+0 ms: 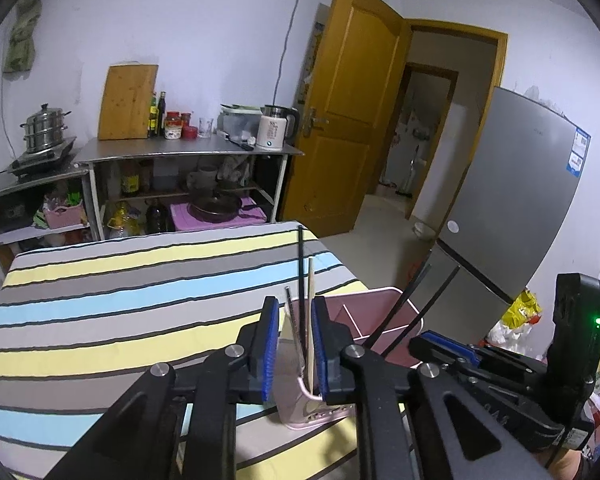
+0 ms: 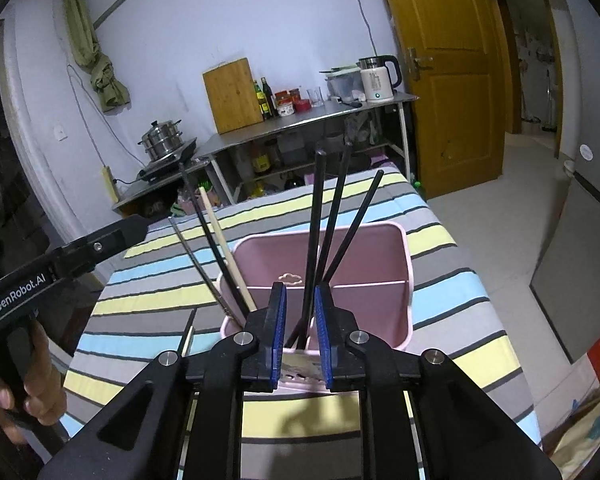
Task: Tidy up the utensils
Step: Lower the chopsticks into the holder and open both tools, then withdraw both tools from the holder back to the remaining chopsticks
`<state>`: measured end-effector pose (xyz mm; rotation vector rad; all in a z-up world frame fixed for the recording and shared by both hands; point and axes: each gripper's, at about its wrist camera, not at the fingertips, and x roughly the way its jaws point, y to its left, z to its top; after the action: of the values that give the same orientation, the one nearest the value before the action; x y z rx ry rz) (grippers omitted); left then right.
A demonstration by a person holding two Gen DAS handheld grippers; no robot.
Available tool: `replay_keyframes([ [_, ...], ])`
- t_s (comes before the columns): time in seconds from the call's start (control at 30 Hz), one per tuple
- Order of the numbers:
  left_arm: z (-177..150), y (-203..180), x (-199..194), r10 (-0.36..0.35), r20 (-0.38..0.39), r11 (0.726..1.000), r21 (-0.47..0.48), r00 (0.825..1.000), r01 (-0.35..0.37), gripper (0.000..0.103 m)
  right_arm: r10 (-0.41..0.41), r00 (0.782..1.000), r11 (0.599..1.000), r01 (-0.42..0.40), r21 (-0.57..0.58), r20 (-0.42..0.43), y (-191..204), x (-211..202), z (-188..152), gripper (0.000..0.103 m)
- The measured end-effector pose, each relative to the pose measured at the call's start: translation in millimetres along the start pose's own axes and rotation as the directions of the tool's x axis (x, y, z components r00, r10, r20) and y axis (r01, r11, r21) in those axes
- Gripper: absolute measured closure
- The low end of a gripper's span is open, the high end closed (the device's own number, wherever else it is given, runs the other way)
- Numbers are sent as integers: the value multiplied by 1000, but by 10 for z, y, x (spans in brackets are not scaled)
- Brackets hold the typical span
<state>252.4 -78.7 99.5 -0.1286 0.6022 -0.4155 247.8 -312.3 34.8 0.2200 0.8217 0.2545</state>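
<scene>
Both grippers are matte black. The left gripper [image 1: 294, 344] has two flat fingers faced with ribbed blue pads [image 1: 271, 346], driven by angular link arms with long cut-out slots. Round silver screws [image 1: 159, 369] sit at the link pivots. The right gripper [image 2: 300, 336] is built alike, with blue pads [image 2: 279, 334] and silver screws [image 2: 168, 358]. White lettering "GenRobot.AI" [image 2: 19, 293] runs along the left gripper's side. A green light [image 1: 598, 321] glows on the right gripper's black housing. A hand [image 2: 40, 392] wraps the left gripper's black handle.

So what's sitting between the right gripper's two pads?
Black chopsticks standing in the pink holder, between the right gripper pads without contact; the right wrist view shows it.
</scene>
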Motion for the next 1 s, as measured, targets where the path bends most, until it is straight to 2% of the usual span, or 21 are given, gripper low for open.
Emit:
replay_keyframes([
  [0.17, -135, 117, -245, 20, 12, 1000, -12, 1000, -19, 87, 12, 1000, 1000, -12, -14, 18, 73, -168, -78, 88],
  [0.57, -692, 308, -783, 74, 12, 997, -21, 997, -74, 87, 69, 998, 996, -69, -62, 11, 327, -408, -424, 88],
  [0.77, -952, 448, -890, 99, -25, 994, -49, 995, -100, 87, 90, 996, 993, -91, -72, -6, 423, -429, -549, 88],
  [1.0, -1172, 634, -836, 132, -81, 986, -87, 988, -139, 87, 112, 993, 990, -116, -85, -49, 531, -340, -675, 88],
])
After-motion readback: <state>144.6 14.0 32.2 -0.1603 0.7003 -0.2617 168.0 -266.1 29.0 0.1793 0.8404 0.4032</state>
